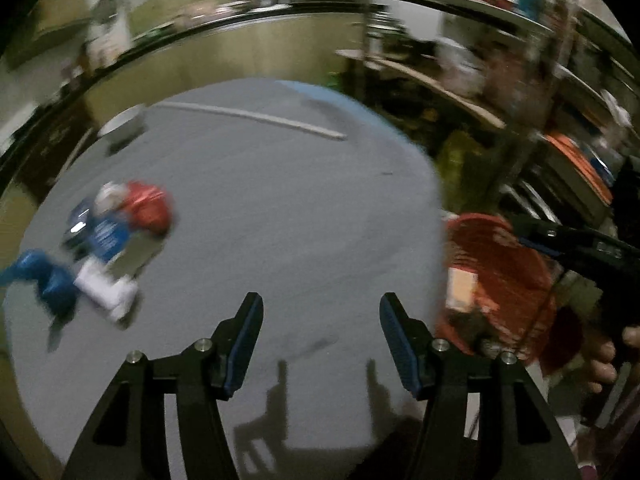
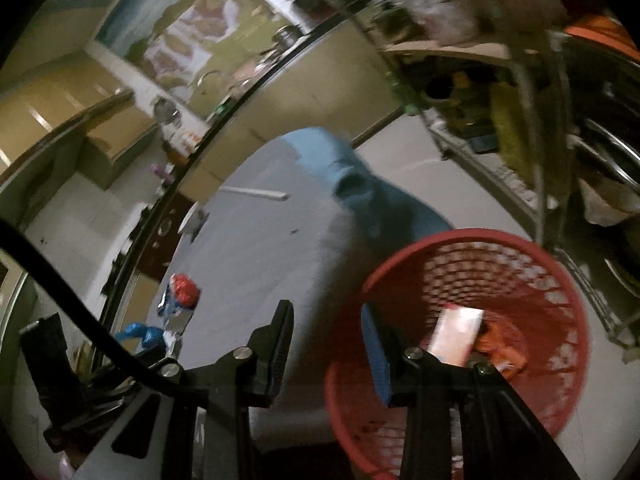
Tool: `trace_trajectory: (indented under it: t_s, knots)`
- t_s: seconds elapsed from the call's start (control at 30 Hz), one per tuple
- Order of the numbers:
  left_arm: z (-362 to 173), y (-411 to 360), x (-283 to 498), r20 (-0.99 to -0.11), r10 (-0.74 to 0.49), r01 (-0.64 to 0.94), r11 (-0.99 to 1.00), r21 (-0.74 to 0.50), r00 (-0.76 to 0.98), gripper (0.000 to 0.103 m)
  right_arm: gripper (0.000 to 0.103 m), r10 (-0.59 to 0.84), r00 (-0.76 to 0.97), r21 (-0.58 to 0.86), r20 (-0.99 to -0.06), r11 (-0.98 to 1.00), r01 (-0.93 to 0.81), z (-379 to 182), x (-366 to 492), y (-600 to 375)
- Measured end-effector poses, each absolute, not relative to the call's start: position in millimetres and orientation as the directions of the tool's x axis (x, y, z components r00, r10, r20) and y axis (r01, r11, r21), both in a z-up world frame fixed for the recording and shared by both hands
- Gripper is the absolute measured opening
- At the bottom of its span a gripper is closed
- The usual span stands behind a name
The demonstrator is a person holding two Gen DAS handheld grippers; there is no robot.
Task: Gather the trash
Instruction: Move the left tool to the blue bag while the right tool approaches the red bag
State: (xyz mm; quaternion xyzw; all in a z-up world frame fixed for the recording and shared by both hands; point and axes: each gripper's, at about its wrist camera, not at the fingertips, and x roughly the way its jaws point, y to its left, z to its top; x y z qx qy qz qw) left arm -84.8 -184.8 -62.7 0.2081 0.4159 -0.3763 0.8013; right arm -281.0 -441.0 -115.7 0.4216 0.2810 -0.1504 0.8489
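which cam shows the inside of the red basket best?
Right wrist. It looks down into the red basket, showing the mesh wall, a pale packet and an orange wrapper inside. Left wrist catches the basket only at the frame's right edge, blurred and partly hidden.

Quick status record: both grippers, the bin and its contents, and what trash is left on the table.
left gripper: open, empty, over the grey table
right gripper: open, empty, by the bin's rim
bin: red mesh basket beside the table edge
in bin: pale carton, orange wrapper
left on table: cluster of red, blue and white wrappers, white stick
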Motion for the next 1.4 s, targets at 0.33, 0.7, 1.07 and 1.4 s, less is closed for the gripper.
trace_trajectory:
  t_s: [0.33,0.7,1.07,1.4]
  knots:
    - [-60,-78,-21,-0.798,-0.263,0.52,0.851,0.073,0.543,0.061,0.039,0.138,0.783,0.608,-0.606,0.715,0.344,-99,-193,-376]
    - [-41,36,51,-0.764,-0.14,0.224,0.975,0.006,0.63,0.062,0.045,0.25,0.732,0.546,-0.634,0.815,0.195,-78,-97,-310]
    - [-4,54,114,-0.727,-0.196,0.189,0.978,-0.093,0.658,0.074,0.051,0.265,0.701,0.498,-0.662,0.855,0.147,-80,22,-294]
    - [-24,7,168,-0.779,-0.252,0.25,0.96,-0.126,0.574,0.075,0.051,0.296,0.637,0.481,-0.712,0.866,0.135,-111,119,-299]
